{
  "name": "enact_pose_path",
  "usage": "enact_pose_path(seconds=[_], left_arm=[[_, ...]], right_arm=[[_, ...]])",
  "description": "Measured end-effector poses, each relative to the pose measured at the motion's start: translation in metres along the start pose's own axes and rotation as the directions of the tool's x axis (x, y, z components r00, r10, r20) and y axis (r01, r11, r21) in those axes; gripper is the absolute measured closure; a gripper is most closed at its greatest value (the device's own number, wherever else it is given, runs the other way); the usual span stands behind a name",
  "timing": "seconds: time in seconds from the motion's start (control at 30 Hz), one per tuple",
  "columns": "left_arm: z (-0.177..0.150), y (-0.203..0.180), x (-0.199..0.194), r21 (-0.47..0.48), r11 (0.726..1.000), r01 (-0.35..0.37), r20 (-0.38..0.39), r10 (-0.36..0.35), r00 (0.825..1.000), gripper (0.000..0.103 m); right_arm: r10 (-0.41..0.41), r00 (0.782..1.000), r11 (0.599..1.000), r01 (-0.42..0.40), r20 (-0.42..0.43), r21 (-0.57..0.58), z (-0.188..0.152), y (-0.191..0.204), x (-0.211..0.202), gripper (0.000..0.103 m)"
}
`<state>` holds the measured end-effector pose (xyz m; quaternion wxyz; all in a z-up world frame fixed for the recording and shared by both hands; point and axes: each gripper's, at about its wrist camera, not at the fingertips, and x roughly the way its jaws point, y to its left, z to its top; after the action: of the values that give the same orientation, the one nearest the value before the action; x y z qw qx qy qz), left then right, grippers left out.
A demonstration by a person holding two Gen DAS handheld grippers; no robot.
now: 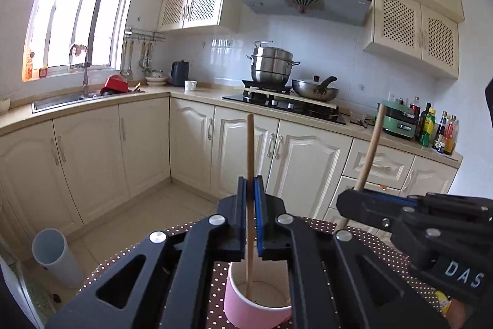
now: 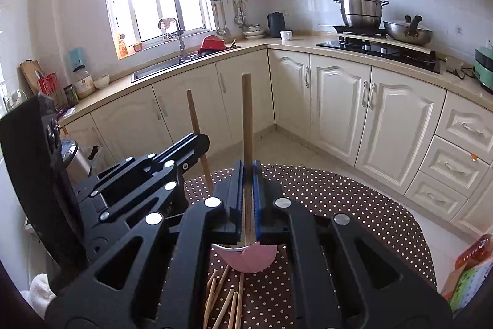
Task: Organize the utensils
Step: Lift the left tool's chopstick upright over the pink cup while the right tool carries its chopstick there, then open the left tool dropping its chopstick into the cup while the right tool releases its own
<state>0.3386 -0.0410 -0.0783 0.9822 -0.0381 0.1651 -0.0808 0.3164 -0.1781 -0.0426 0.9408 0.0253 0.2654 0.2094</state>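
cup [image 1: 246,302] on table [image 1: 354,239] | loose chopsticks [image 2: 222,298] before cup

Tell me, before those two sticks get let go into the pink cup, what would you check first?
1. Left hand-held gripper shut on its chopstick: ok.
2. That chopstick's tip inside the pink cup: ok.
3. Right hand-held gripper shut on its chopstick: ok.
4. Its tip inside the cup: cannot tell, gripper hides it.
5. Cup upright on the dotted tablecloth: ok.
6. Loose chopsticks remain on the table: not ok.
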Motion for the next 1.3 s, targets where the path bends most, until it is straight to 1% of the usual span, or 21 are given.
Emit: enact_pose_path(seconds=[0.2,0.3,0.37,0.4,0.43,0.47,0.53,0.57,0.63,0.67,0.73,0.83,0.97,1.07,1.17,1.2,1.23,1.3], left_arm=[[-0.001,0.0,-0.002,0.017,1.0,0.009,-0.008,-0.008,1.0,0.097],[0.001,0.001,-0.003,0.011,1.0,0.019,-0.024,-0.019,1.0,0.097],[0.002,0.002,-0.003,0.008,1.0,0.023,-0.034,-0.023,0.999,0.089],[0.002,0.002,-0.004,0.006,1.0,0.02,-0.033,-0.02,0.999,0.078],[0.002,0.003,-0.006,0.005,1.0,0.018,-0.026,-0.018,0.999,0.072],[0.002,0.003,-0.008,0.006,1.0,0.02,-0.019,-0.02,1.0,0.07],[0.003,0.003,-0.012,0.005,1.0,0.023,-0.017,-0.023,1.0,0.061],[0.004,0.004,-0.014,0.005,1.0,0.02,-0.016,-0.02,1.0,0.059],[0.006,0.005,-0.018,0.004,1.0,0.017,-0.008,-0.017,1.0,0.05],[0.007,0.006,-0.021,0.002,1.0,0.016,-0.004,-0.016,1.0,0.048],[0.009,0.007,-0.025,0.002,1.0,0.005,0.005,-0.005,1.0,0.04],[0.013,0.009,-0.035,-0.01,1.0,0.004,0.022,-0.003,1.0,0.034],[0.017,0.009,-0.046,-0.02,1.0,0.006,0.033,-0.005,0.999,0.032],[0.02,0.01,-0.056,-0.013,1.0,-0.005,0.047,0.006,0.999,0.032],[0.023,0.013,-0.067,-0.023,1.0,-0.003,0.056,0.005,0.998,0.032],[0.024,0.015,-0.07,-0.028,1.0,-0.008,0.058,0.01,0.998,0.032],[0.025,0.017,-0.074,-0.034,0.999,-0.013,0.061,0.015,0.998,0.031],[0.025,0.02,-0.081,-0.038,0.999,-0.006,0.064,0.008,0.998,0.031]], right_arm=[[0.001,1.0,1.0,-0.001,0.002,-0.003,0.0,0.0,-0.002,0.097],[0.002,1.0,1.0,-0.002,0.002,0.003,0.0,-0.001,-0.002,0.097],[0.005,1.0,1.0,-0.005,0.003,0.007,0.0,0.0,-0.003,0.097],[0.005,1.0,1.0,-0.005,0.003,0.005,-0.001,0.0,-0.004,0.097],[0.004,1.0,1.0,-0.004,0.003,0.003,-0.001,0.001,-0.004,0.097],[0.003,1.0,1.0,-0.003,0.003,0.004,-0.001,0.002,-0.005,0.096],[0.0,1.0,1.0,0.0,0.002,0.006,0.0,0.001,-0.005,0.096],[-0.002,1.0,1.0,0.002,0.002,0.007,0.0,0.001,-0.005,0.096],[-0.004,1.0,1.0,0.004,0.005,0.014,0.0,0.0,-0.008,0.096],[-0.004,1.0,1.0,0.004,0.007,0.018,0.0,-0.001,-0.009,0.096],[-0.008,1.0,1.0,0.008,0.01,0.023,0.0,-0.002,-0.011,0.096],[-0.011,1.0,1.0,0.011,0.018,0.022,0.0,-0.001,-0.017,0.096],[-0.016,0.999,1.0,0.016,0.033,0.02,0.001,0.002,-0.026,0.093],[-0.017,0.999,1.0,0.016,0.044,0.019,0.001,0.004,-0.032,0.085],[-0.021,0.998,1.0,0.02,0.063,0.022,0.001,0.005,-0.041,0.071],[-0.023,0.997,0.999,0.022,0.068,0.024,0.0,0.005,-0.043,0.058],[-0.028,0.997,0.999,0.026,0.078,0.026,0.0,0.005,-0.047,0.049],[-0.025,0.996,0.999,0.023,0.089,0.027,-0.001,0.006,-0.052,0.049]])
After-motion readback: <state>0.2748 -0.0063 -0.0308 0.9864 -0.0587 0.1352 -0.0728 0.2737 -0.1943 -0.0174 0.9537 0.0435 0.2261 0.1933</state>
